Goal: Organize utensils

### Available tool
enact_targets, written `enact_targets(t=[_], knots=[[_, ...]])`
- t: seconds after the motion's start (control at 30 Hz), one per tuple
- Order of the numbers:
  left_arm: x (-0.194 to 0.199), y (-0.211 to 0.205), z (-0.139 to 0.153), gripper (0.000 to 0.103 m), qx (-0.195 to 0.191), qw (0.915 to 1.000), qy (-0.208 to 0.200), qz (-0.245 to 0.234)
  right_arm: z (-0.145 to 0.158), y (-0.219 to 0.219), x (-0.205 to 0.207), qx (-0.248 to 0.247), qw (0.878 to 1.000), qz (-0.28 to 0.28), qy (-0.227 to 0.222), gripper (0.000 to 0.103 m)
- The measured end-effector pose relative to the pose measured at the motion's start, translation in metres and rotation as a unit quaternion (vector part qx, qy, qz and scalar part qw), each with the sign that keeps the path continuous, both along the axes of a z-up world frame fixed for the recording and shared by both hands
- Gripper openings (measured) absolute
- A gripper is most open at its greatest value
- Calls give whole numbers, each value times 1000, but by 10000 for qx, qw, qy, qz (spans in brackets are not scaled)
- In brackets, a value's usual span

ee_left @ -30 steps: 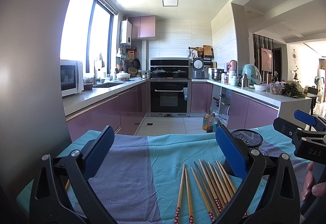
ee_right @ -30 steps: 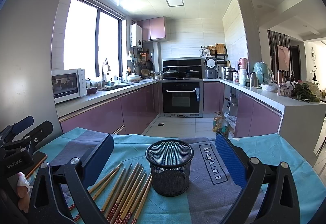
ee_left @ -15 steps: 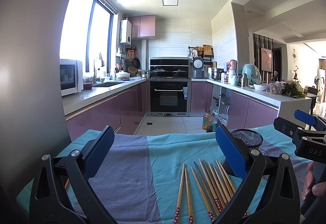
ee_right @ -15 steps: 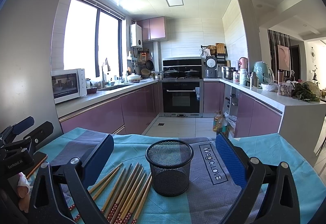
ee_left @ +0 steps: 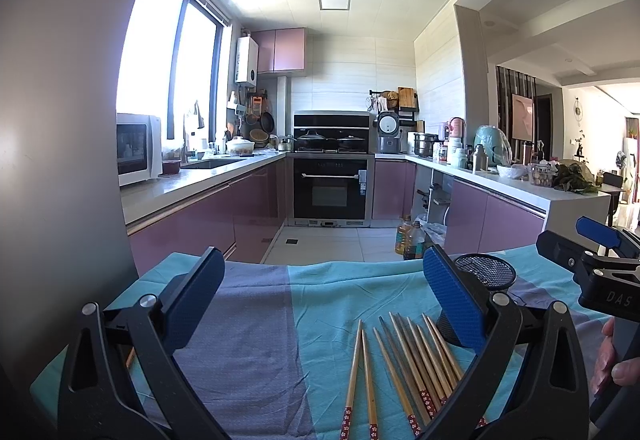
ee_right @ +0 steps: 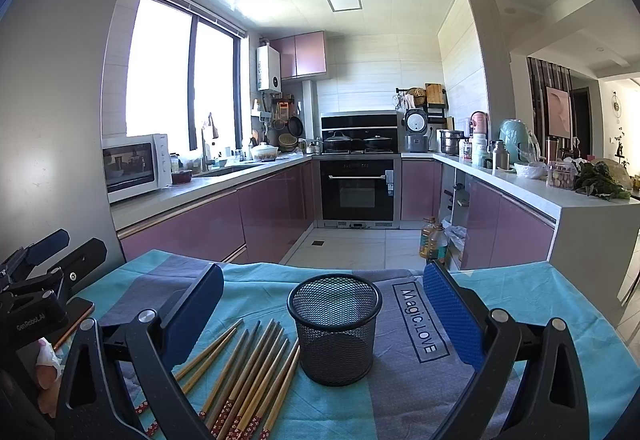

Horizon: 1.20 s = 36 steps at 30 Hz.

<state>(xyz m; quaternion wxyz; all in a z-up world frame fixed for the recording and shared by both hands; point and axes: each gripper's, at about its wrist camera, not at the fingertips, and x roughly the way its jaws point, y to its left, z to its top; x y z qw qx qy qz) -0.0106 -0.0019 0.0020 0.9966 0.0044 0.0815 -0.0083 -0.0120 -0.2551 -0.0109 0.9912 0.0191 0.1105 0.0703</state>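
Counter (ee_right: 560,304) under a teal-and-grey cloth (ee_right: 404,392). Mesh cup (ee_right: 334,328) upright mid-counter, empty. Chopsticks (ee_right: 248,372) lie flat in a row just left of the cup, toward the near edge. Left gripper (ee_left: 320,300) spread wide, holding nothing, above the cloth. Right gripper (ee_right: 320,316) likewise spread, empty, cup between its fingers in view.

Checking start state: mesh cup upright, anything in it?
Upright and seemingly empty: mesh cup stands on its base, rim up, no sticks protruding; chopsticks all lie on the cloth.
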Motion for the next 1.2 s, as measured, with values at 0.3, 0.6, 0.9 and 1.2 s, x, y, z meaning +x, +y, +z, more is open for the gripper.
enact_targets(t=[0.3,0.6,0.9,1.2], knots=[[1,0,0,98,-1,10000,9,-4,-1,-1,1,22,10000,46,37,97],[13,1,-6,98,94,9994,310,-123,-9,-1,7,77,9978,480,446,97],[53,13,-36,98,268,9880,1481,-358,-53,13,29,-100,9789,1070,1739,90],[90,8,-83,78,480,9655,2467,-679,-95,29,59,-357,9520,1077,2844,52]])
